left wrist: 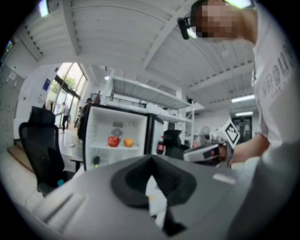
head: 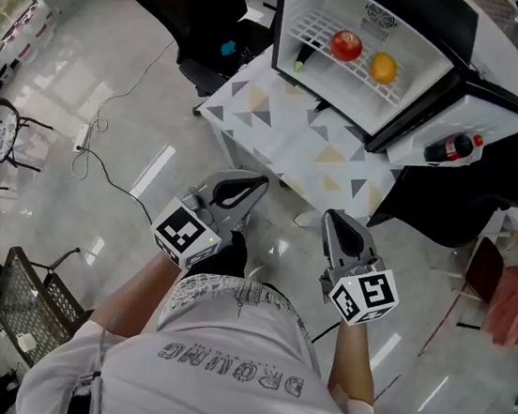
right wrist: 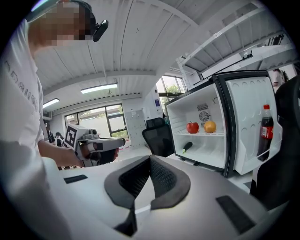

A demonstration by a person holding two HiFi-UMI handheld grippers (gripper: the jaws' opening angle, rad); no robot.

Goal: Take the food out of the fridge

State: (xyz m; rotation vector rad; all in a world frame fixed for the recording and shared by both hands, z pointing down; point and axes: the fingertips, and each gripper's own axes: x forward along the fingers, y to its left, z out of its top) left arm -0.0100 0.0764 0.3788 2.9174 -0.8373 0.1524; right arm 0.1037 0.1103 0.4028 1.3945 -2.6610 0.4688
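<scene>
Standing on a glossy pale floor [head: 139, 110], the person aims both grippers at a small table [head: 279, 128] covered with a triangle-print cloth, in a bright room with a white beamed ceiling and tall windows. A white fridge [head: 304, 8] sits at the table's far side with its door [head: 501, 96] swung wide to the right. On its wire shelf a red apple [head: 347, 44] and an orange [head: 383, 68] lie just beside each other. Below them, at the left wall, lies a dark green thing too small to name. A bottle [head: 453, 147] with a red cap stands in the door shelf. The left gripper [head: 260, 184] has its jaws together on nothing, and so does the right gripper [head: 330, 218]. Both are well short of the table. A strip of cloth lies in front of the fridge, and bare floor separates the person from the table edge. A black chair [head: 196, 4] stands left of the table and another dark chair [head: 459, 199] sits under the door. A cable [head: 92, 146] trails across the floor far left, and a wire basket [head: 33, 304] stands near the person's left side.
</scene>
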